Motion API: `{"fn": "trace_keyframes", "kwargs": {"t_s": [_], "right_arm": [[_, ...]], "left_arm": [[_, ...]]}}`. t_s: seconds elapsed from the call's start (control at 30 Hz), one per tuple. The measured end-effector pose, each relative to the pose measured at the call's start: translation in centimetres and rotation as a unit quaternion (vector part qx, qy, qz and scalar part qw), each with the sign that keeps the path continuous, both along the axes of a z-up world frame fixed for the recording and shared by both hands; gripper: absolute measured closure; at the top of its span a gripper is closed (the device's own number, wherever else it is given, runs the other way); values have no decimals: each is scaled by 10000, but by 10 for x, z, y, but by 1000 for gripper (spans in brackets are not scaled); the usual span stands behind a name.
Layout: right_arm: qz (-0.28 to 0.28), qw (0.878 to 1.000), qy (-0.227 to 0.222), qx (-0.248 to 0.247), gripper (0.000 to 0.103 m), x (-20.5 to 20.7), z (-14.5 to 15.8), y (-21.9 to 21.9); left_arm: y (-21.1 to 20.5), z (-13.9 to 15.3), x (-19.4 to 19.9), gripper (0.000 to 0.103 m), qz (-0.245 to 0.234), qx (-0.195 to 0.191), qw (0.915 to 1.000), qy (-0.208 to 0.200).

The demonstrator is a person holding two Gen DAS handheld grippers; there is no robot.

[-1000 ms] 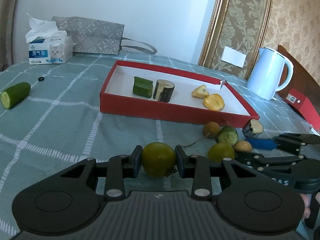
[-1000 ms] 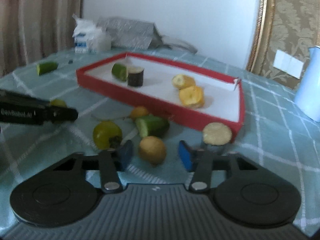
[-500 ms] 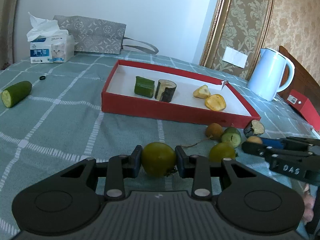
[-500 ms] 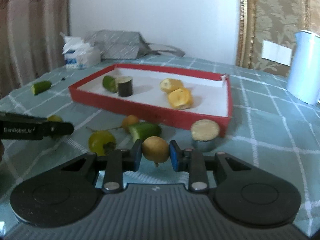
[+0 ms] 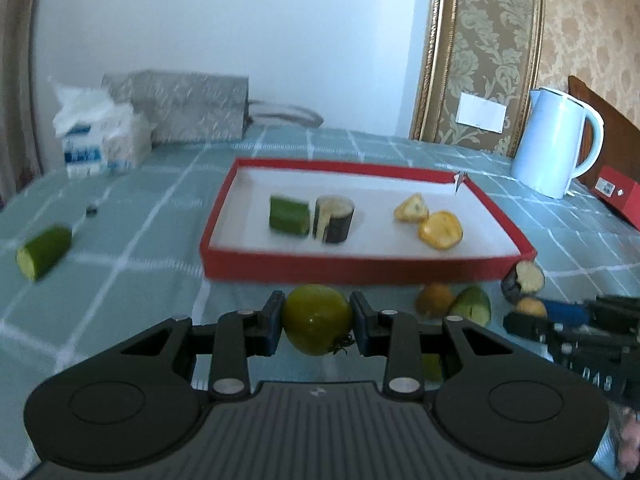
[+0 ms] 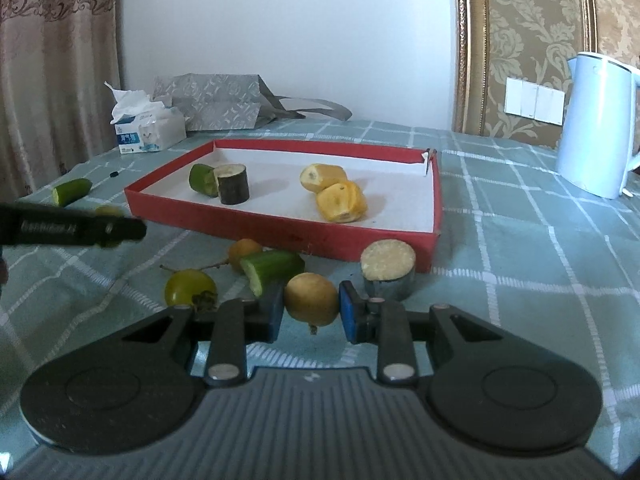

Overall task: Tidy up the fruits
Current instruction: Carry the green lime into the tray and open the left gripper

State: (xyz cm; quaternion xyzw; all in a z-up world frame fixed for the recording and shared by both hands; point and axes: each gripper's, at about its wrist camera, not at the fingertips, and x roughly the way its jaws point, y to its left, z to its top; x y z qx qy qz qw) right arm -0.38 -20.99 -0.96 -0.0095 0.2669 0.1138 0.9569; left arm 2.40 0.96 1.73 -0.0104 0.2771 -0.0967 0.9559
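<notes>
My left gripper (image 5: 317, 326) is shut on a green round fruit (image 5: 316, 318) and holds it above the cloth, just in front of the red tray (image 5: 360, 270). My right gripper (image 6: 312, 312) is shut on a small yellow-brown round fruit (image 6: 311, 298), lifted near the tray's front right corner (image 6: 434, 248). The tray holds a green cucumber piece (image 5: 289, 216), a dark cut piece (image 5: 334, 219) and two yellow pieces (image 5: 440, 230). On the cloth lie another green fruit (image 6: 188, 288), a cucumber piece (image 6: 272, 268), an orange fruit (image 6: 242, 250) and a cut eggplant piece (image 6: 387, 266).
A white kettle (image 6: 596, 124) stands at the back right. A tissue box (image 6: 148, 130) and a grey bag (image 6: 216, 100) are at the back left. A cucumber piece (image 5: 43, 252) lies far left. A red box (image 5: 620, 196) sits at the right edge.
My right gripper closed on the yellow-brown fruit and lifted it. My left gripper rose with the green fruit and moved toward the tray.
</notes>
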Motion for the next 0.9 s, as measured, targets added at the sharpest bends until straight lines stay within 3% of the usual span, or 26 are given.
{"fn": "trace_keyframes", "kwargs": {"t_s": [0.47,0.9], "right_arm": [[-56,9999,112,50,75,3,-2,-2],[0,9995,305,58,75,9,-6,-1]], "left_arm": [[-42,21,52,69,-192,327,9992,-142],[-81,11,104,69,-227,602,9979,-84]]}}
